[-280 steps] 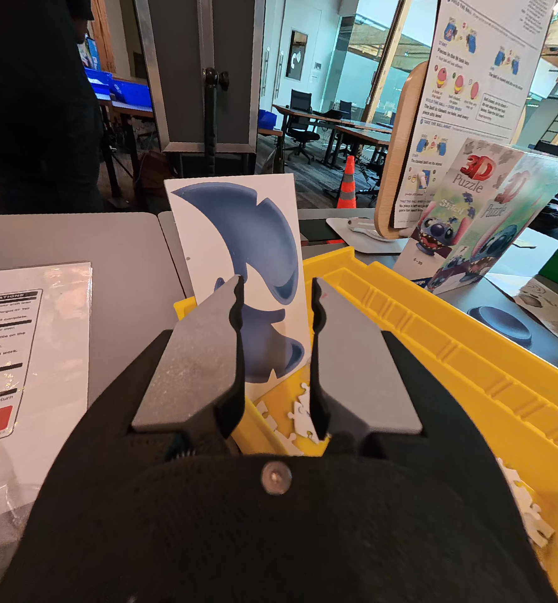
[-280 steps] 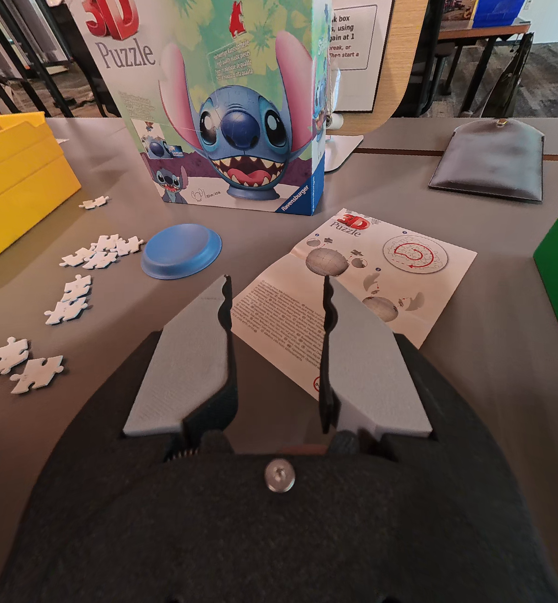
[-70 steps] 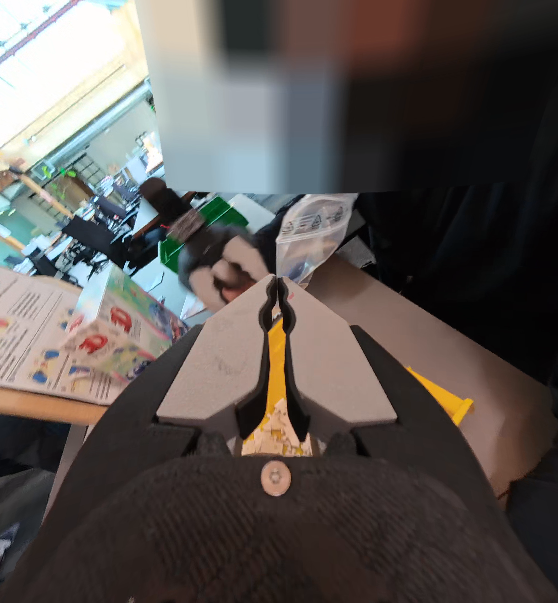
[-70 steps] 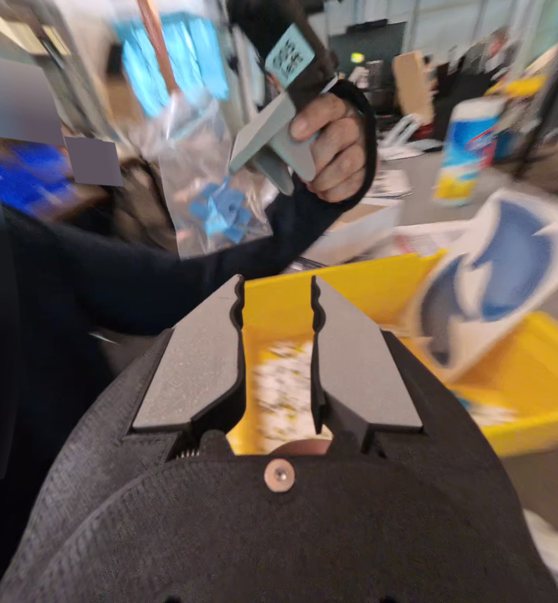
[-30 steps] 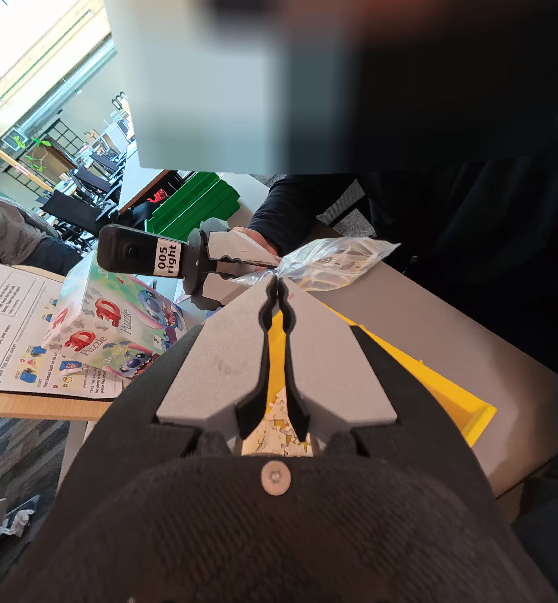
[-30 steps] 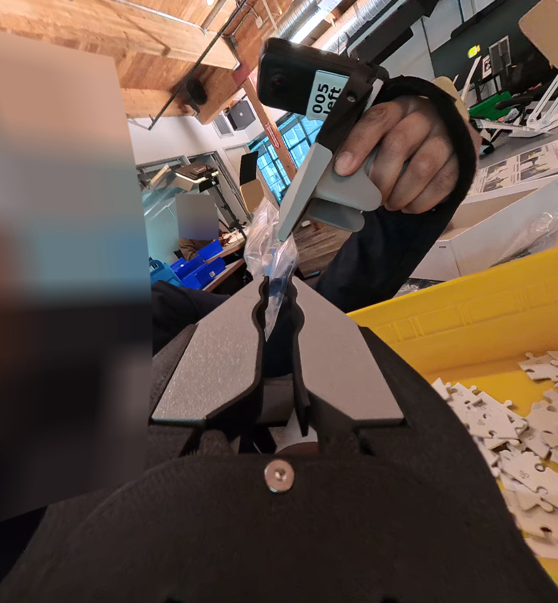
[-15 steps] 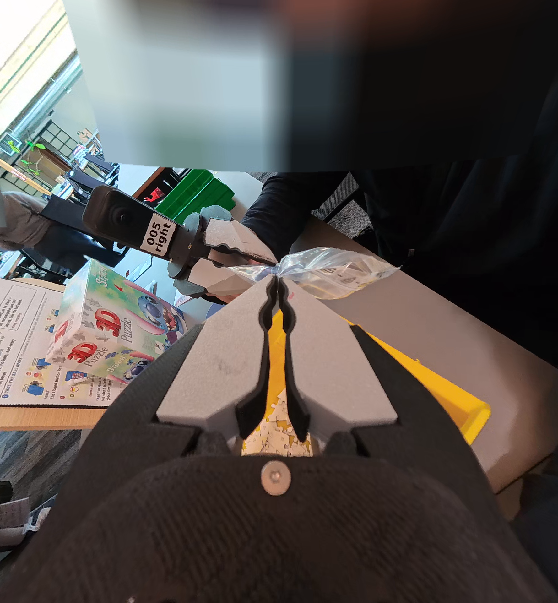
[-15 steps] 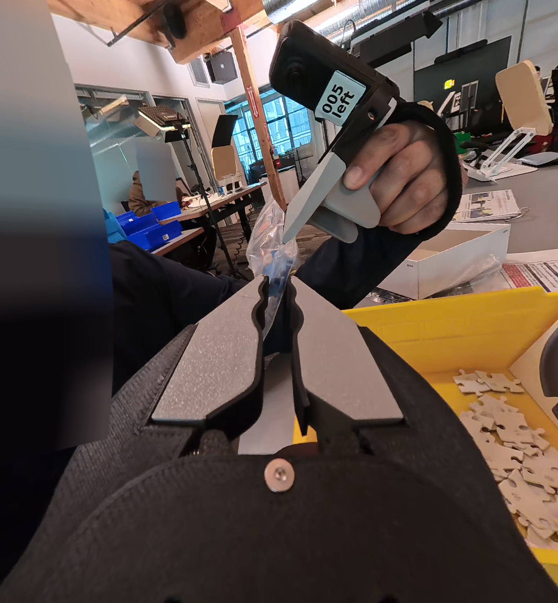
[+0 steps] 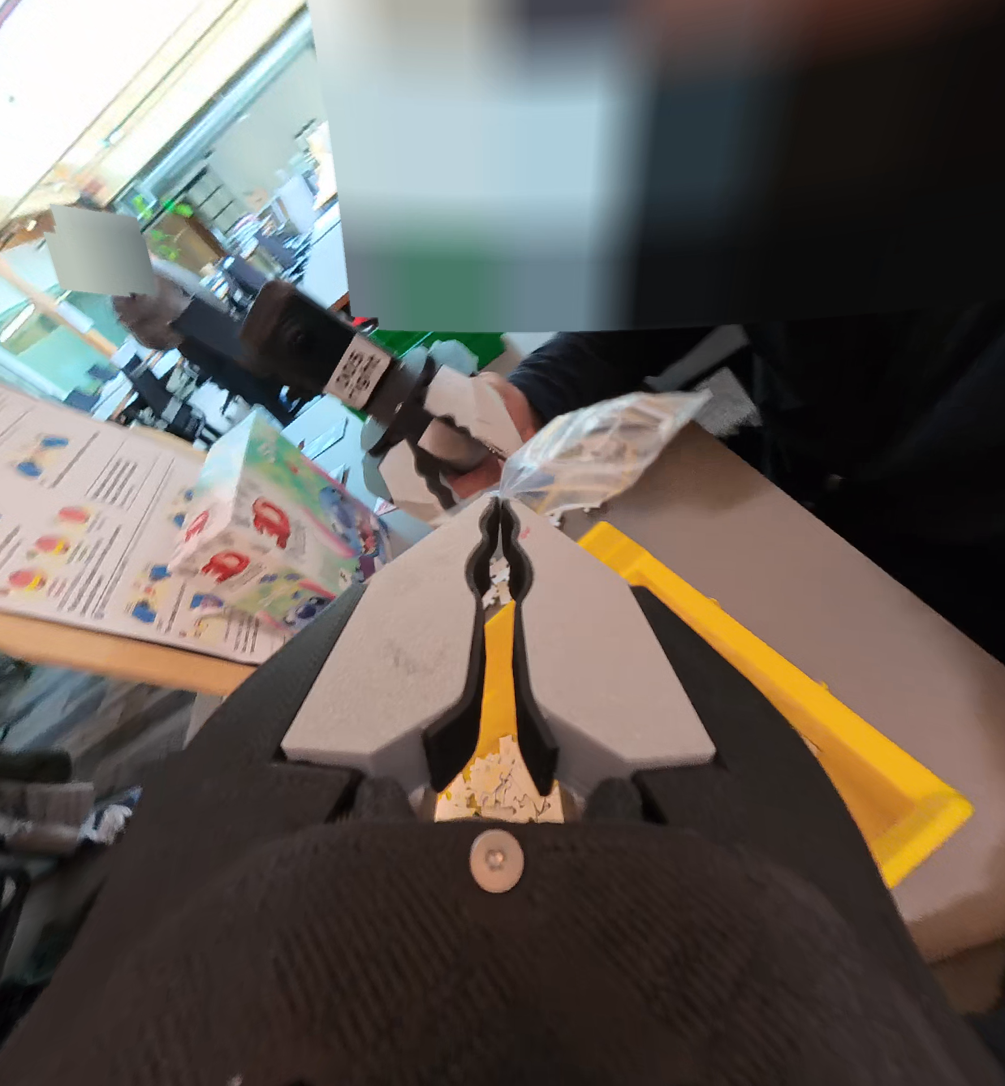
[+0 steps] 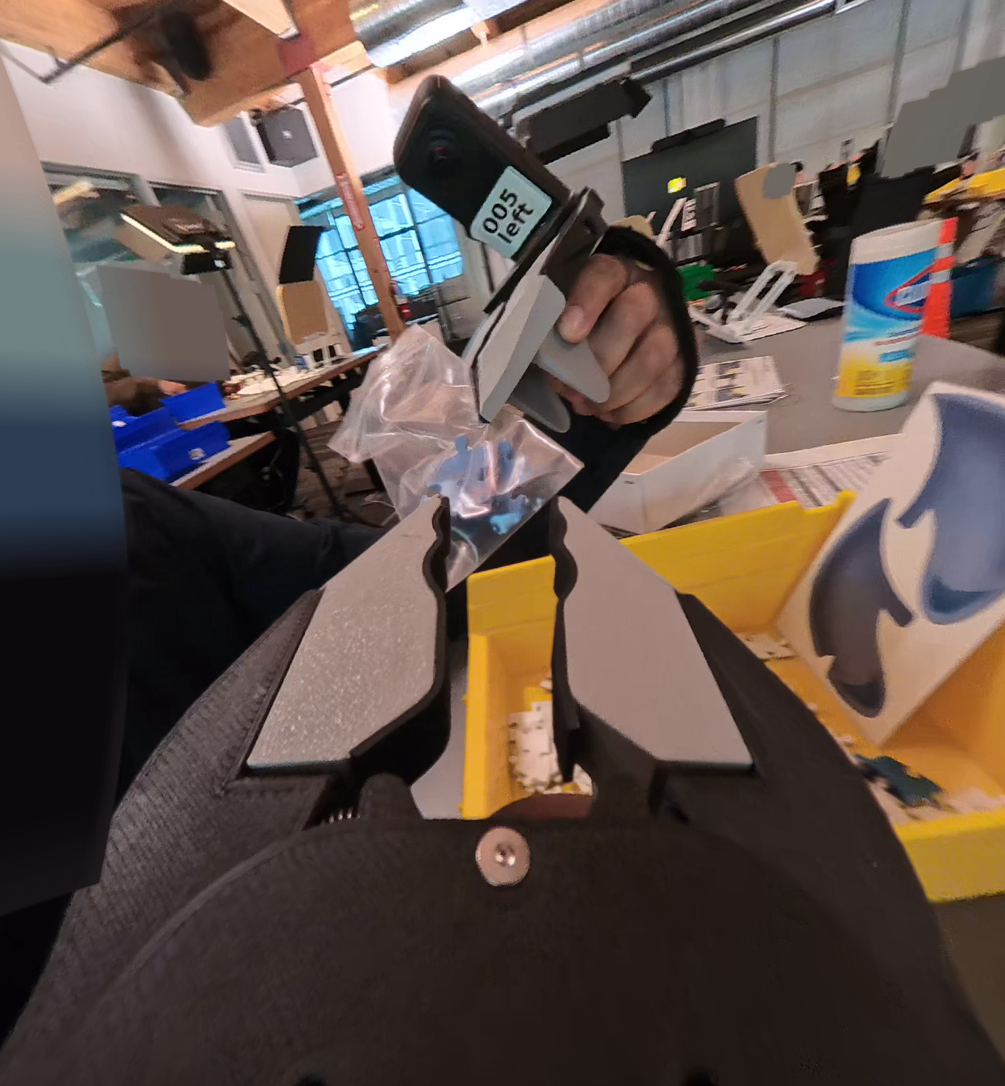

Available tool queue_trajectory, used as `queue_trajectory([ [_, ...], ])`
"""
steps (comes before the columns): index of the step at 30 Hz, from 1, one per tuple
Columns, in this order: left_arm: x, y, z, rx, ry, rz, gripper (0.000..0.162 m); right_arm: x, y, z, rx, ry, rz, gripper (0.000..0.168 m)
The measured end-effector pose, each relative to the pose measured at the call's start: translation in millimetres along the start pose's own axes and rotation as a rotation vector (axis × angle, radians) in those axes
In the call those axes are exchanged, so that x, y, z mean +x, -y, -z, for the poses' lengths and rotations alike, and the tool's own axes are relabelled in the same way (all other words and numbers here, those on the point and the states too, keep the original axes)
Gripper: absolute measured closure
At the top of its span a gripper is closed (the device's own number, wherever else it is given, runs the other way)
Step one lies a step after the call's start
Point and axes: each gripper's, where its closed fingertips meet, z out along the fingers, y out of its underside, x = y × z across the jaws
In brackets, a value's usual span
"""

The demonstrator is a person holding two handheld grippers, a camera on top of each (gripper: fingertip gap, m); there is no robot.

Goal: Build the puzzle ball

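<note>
A second ago both tools pinched the crumpled clear plastic bag of puzzle pieces (image 10: 453,458); now the right gripper (image 10: 497,529) has let go, its grey fingers standing apart with the bag's lower corner just in front of the gap, apparently touching neither finger. The left gripper (image 9: 498,505) stays clamped on the gathered neck of the bag, holding it up alone over the near edge of the yellow plastic bin (image 10: 741,558).

In the right wrist view a few blue pieces show through the film, and white puzzle pieces (image 10: 538,740) already lie loose on the bin floor (face down, it seems). A white card with blue curved cut-out shapes (image 10: 923,564) leans in the bin to the right.

The release suggests the bag has been torn or pulled open, though the opening itself is not visible, so I cannot confirm it. If it is open, the next move is probably tipping the rest into the bin; assembly of the ball has not begun. The colourful puzzle box (image 9: 265,529) sits on the printed instruction sheet (image 9: 47,505), untouched.
</note>
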Motion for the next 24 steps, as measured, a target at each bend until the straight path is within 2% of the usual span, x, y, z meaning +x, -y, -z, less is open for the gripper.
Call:
queue_trajectory([
  [5,-33.0,-5.8,-2.3,-0.021,0.122,0.146,0.162,14.5,12.9,17.1,-0.012,-0.139,0.125,0.122],
  [9,-74.5,-8.2,-1.0,0.004,0.268,0.401,0.162,25.0,27.0,34.3,-0.008,-0.259,0.23,0.11],
  [12,-84.6,-4.5,-8.3,0.075,0.254,0.601,0.162,35.2,38.1,47.0,0.023,-0.337,0.25,0.108],
  [15,-84.6,-2.8,-16.7,0.101,0.221,0.692,0.162,39.9,44.1,54.4,0.061,-0.348,0.228,0.121],
  [18,-86.8,-10.3,-19.4,0.069,0.244,0.722,0.162,36.8,49.3,58.8,0.109,-0.307,0.205,0.161],
  [21,-87.4,-8.7,-18.5,0.095,0.229,0.76,0.162,37.4,51.8,61.1,0.138,-0.267,0.132,0.168],
  [24,-87.1,-9.6,-19.5,0.09,0.229,0.763,0.162,41.8,54.4,64.5,0.173,-0.245,0.049,0.168],
])
